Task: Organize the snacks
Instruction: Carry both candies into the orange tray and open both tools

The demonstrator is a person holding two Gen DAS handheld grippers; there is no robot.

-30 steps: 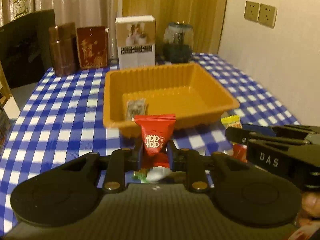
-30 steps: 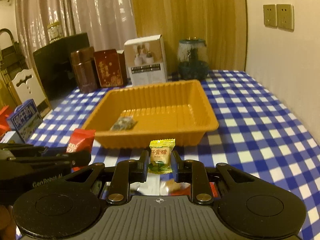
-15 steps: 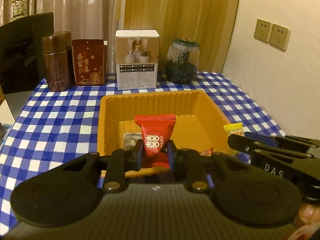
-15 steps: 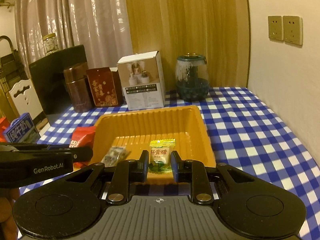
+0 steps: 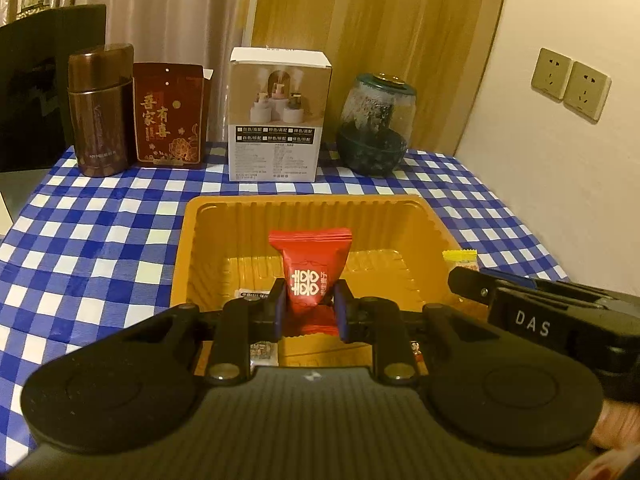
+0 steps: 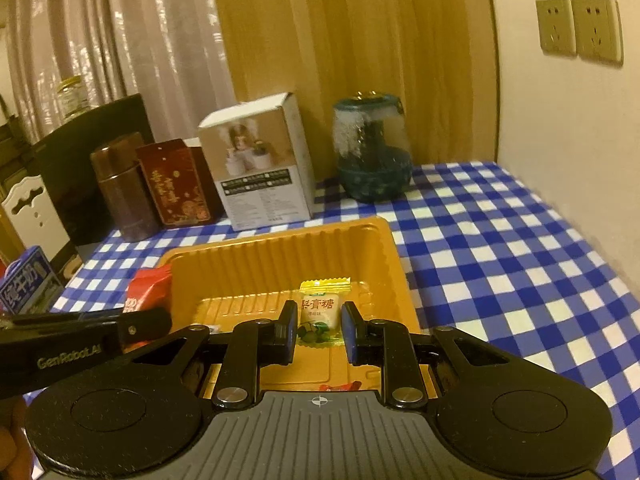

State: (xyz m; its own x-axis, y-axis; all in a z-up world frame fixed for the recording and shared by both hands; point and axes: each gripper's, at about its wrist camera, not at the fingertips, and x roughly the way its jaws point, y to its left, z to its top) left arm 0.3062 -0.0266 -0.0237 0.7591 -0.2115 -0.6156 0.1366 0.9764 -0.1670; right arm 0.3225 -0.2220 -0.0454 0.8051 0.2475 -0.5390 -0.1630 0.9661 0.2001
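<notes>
My left gripper point(image 5: 309, 309) pinches the red candy packet point(image 5: 309, 276); my right gripper point(image 6: 319, 332), lower centre, gapes around the yellow candy point(image 6: 320, 312). A stuck candy might miss the orange tray point(image 6: 394, 264).

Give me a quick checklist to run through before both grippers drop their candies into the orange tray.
1. Left gripper shut on the red candy: ok.
2. Red candy over the orange tray: ok.
3. Right gripper holding the yellow candy: not ok; gaps show beside the wrapper, and the jaws look parted.
4. Yellow candy over the tray: ok.
5. Bare tray floor ahead of both candies: ok.
6. Height of the candies above the tray floor: cannot tell.
</notes>
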